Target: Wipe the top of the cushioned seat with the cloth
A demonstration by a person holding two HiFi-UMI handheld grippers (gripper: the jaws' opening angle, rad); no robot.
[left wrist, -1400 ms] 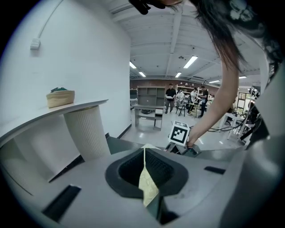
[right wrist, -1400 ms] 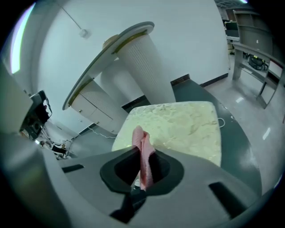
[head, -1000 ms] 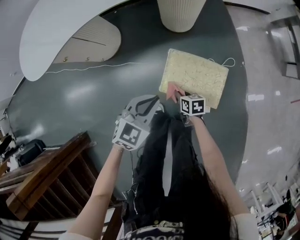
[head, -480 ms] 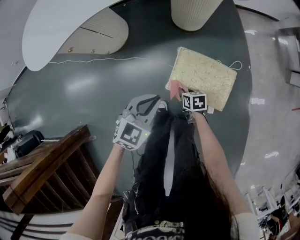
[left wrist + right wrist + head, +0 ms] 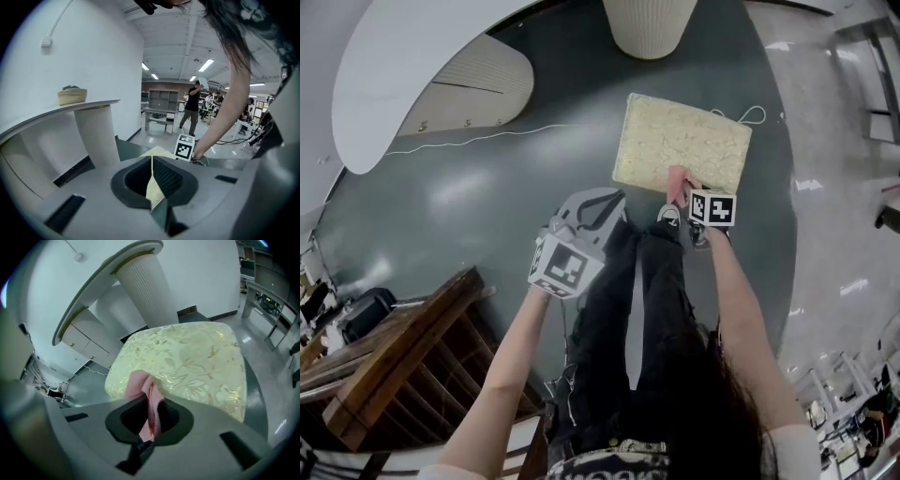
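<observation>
The cushioned seat (image 5: 680, 142) is a cream square pad with a pale leaf pattern, lying on the dark green floor beyond the person's feet. My right gripper (image 5: 682, 191) is shut on a pink cloth (image 5: 677, 180), which rests on the seat's near edge. In the right gripper view the cloth (image 5: 139, 382) bunches out of the right gripper (image 5: 151, 403) onto the seat (image 5: 187, 357). My left gripper (image 5: 597, 203) hangs to the left, short of the seat, with its jaws together and nothing in them. In its own view the left gripper (image 5: 151, 176) shows only a thin slit.
A white ribbed pillar (image 5: 647, 23) stands just behind the seat. A white curved counter (image 5: 412, 66) runs along the left. A thin white cord (image 5: 487, 138) lies on the green floor (image 5: 459, 206). A wooden rack (image 5: 403, 356) stands near left. People stand far off (image 5: 191, 105).
My right gripper has slid the pink cloth rightward along the seat's near edge, from near its left corner toward the middle. The left gripper has hardly moved.
</observation>
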